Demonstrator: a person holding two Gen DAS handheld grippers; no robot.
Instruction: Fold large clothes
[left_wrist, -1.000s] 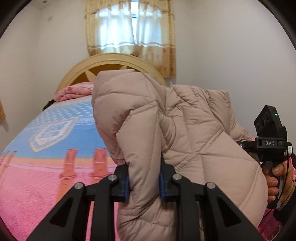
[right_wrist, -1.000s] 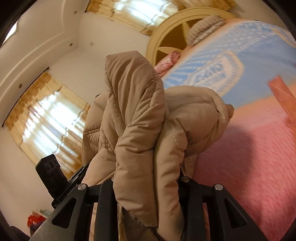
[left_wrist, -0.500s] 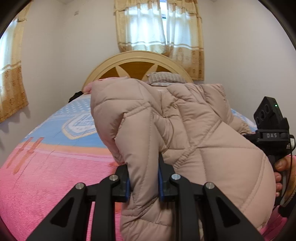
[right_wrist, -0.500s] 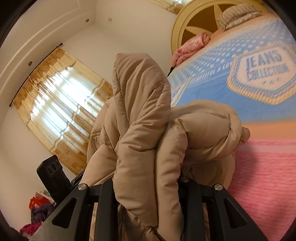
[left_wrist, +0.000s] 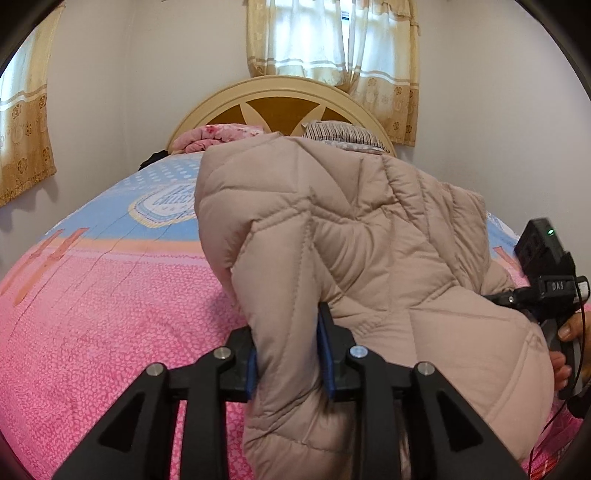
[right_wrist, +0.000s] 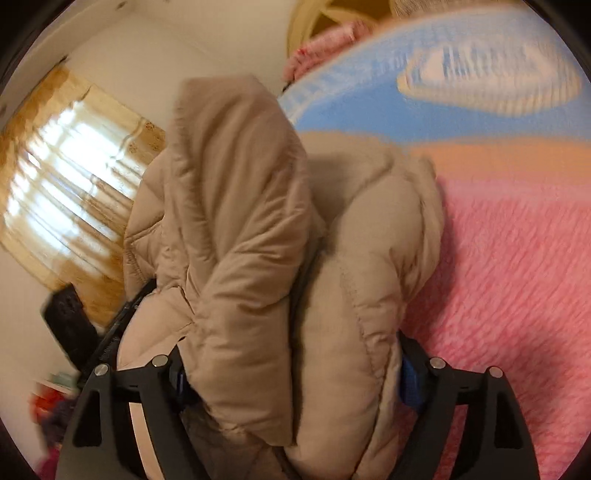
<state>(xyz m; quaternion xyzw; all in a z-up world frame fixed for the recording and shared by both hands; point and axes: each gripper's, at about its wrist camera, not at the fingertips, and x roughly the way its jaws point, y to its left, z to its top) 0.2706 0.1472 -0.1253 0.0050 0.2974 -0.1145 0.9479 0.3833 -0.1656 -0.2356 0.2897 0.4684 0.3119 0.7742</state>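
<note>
Left tongs (left_wrist: 288, 354) pinching jacket (left_wrist: 369, 258) fold, right tongs (right_wrist: 295, 373) just opening, jacket between

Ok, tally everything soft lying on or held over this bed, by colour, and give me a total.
Beige: 1, the puffer jacket, held by both grippers over the bedspread.
Pink floral: 1, the bundled blanket at the headboard.
Grey striped: 1, the pillow at the headboard.
Black: 1, a dark item at the bed's far left edge, too small to identify.
Total: 4
</note>
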